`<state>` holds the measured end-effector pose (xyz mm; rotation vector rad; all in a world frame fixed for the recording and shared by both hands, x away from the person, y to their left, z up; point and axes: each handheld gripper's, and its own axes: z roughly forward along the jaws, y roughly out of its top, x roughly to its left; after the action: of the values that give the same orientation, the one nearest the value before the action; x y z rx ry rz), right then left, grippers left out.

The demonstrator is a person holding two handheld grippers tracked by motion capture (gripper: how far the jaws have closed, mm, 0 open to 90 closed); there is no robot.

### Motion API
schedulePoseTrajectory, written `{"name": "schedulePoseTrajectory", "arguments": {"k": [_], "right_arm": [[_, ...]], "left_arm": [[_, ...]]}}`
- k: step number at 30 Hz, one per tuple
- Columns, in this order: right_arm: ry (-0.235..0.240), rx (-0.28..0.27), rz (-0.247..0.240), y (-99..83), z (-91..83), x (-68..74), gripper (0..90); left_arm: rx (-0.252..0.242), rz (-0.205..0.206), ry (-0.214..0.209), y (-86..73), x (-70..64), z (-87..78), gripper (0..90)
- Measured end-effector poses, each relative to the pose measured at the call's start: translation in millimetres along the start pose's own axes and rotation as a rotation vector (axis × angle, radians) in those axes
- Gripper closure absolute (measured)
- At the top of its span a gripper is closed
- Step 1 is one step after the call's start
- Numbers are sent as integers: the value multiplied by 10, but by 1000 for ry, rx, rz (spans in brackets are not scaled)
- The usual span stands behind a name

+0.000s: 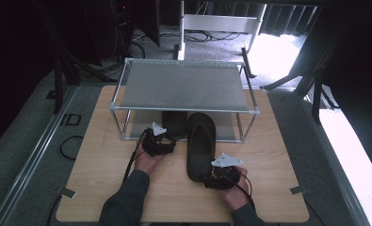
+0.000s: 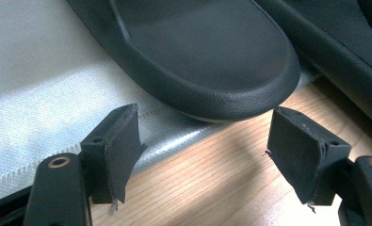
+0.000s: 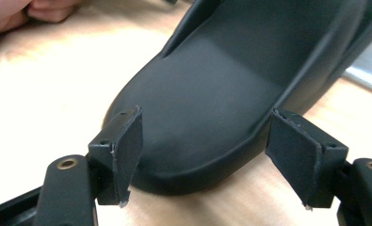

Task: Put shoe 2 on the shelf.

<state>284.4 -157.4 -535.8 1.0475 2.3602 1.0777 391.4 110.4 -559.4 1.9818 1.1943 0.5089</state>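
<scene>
A metal-framed rack (image 1: 183,87) with a grey mesh top stood on the wooden table (image 1: 99,183), ahead of both tongs, its lower shelf lined with pale grey cloth (image 2: 37,89). Two black slides lay by it. The left slide (image 1: 174,123) sat under the rack's top, just ahead of the left gripper (image 1: 158,141); the right slide (image 1: 201,143) lay half out of the rack, its heel end at the right gripper (image 1: 222,175). The front rail of the rack crossed above both slides.

The left gripper view caught what the high view blurred: the jaws of the left gripper (image 2: 203,148) stood wide apart, holding nothing, with the rounded heel of the left slide (image 2: 207,61) just beyond them, resting on the cloth's edge where it met bare wood. The second slide ran past at the upper right of those jaws.

In the right gripper view the right gripper (image 3: 205,155) likewise had its jaws spread, one on each side of the right slide's (image 3: 230,80) heel; contact could not be judged. A hand (image 3: 23,12) showed far off at upper left.

Both slides were matte black, smooth-soled inside with a raised rim.
</scene>
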Motion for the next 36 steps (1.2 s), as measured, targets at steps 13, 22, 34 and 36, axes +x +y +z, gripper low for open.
{"name": "schedulePoseTrajectory", "arguments": {"k": [13, 22, 34, 36], "right_arm": [[40, 55, -26, -102, -24, 135, 142], [33, 90, -49, -127, 31, 187, 108], [-21, 105, -64, -145, 68, 200, 106], [-31, 110, -55, -144, 81, 176, 109]], "left_arm": [[1, 1, 0, 0, 0, 0, 268], [0, 1, 1, 0, -1, 0, 267], [1, 1, 1, 0, -2, 0, 268], [1, 1, 1, 0, -2, 0, 267]]}}
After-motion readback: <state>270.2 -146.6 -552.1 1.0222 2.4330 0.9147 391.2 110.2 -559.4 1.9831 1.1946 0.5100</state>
